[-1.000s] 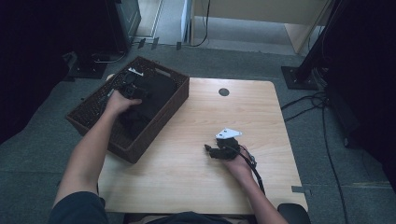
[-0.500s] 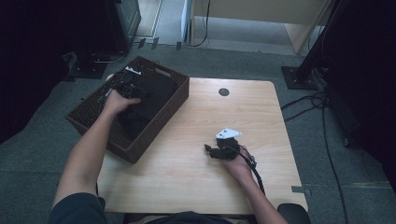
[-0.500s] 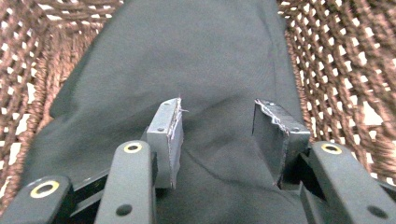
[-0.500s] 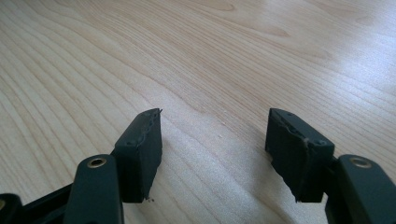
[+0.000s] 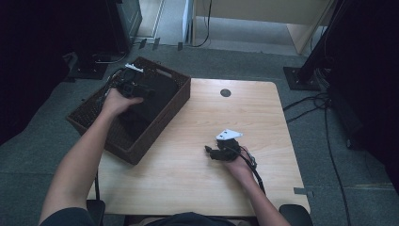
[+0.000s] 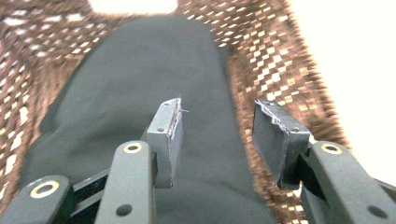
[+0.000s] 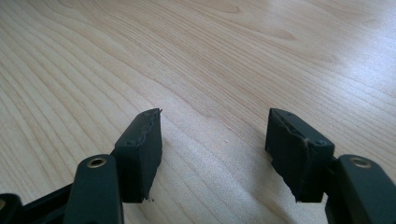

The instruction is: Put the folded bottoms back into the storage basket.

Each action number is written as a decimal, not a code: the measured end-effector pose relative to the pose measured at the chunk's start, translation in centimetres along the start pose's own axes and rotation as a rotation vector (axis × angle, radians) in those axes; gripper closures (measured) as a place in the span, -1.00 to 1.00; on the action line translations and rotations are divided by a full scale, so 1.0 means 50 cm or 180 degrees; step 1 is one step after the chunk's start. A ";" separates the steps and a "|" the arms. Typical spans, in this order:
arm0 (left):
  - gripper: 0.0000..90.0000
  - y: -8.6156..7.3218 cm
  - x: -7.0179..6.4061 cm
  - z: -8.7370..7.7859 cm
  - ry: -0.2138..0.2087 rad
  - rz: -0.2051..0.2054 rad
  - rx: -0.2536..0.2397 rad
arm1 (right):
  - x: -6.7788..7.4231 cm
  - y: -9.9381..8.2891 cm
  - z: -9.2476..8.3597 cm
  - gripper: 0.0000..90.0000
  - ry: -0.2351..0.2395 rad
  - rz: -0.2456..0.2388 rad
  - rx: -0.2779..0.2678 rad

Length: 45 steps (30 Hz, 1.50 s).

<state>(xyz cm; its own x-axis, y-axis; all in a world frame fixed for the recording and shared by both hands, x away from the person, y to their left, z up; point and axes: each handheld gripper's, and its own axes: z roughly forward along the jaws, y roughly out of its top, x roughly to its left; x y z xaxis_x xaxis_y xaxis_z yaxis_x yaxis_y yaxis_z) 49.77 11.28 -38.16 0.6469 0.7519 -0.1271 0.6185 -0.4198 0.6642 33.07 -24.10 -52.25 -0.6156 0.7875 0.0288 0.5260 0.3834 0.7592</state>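
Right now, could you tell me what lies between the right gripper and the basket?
Just bare wooden table, in the high view, between the right gripper and basket.

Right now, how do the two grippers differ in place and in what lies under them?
The left gripper hovers over black cloth inside the brown woven basket; the right gripper sits low over the bare wooden table. Both have open jaws with nothing between them.

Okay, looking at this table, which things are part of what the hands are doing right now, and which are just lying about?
Part of the job:
- left gripper, jaws open above the cloth
- black cloth
- woven basket holding it

Lying about:
- right gripper, open, resting over bare table
- small dark disc near the table's far edge
- floor cables
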 end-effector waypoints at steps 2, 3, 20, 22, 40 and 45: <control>0.16 0.003 -0.017 -0.001 -0.0039 0.0028 -0.0005 | 0.000 0.000 0.000 -0.19 0.0000 0.0001 0.0000; 0.16 0.004 -0.026 -0.001 -0.0052 0.0056 -0.0005 | 0.000 0.000 0.000 -0.19 0.0000 0.0000 0.0000; 0.29 -0.030 -0.128 0.038 -0.0272 0.0243 0.0124 | 0.000 0.000 0.000 -0.19 -0.0002 0.0000 0.0005; 0.34 -0.036 -0.134 0.046 -0.0306 0.0239 0.0165 | 0.000 0.000 0.000 -0.19 -0.0002 0.0000 0.0005; 0.66 -0.052 -0.131 0.071 -0.0206 -0.0042 0.0365 | 0.000 0.000 0.000 -0.20 -0.0004 0.0001 0.0000; 0.72 -0.051 -0.130 0.073 -0.0099 -0.0042 0.0325 | 0.000 -0.001 0.000 -0.20 -0.0007 -0.0009 -0.0005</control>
<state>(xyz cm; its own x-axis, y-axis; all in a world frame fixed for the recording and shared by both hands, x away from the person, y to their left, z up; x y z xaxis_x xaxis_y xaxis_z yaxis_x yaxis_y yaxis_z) 45.65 5.60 -41.71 0.6508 0.7424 -0.1591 0.6684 -0.4608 0.5839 33.06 -24.11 -52.27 -0.6159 0.7874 0.0252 0.5232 0.3849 0.7604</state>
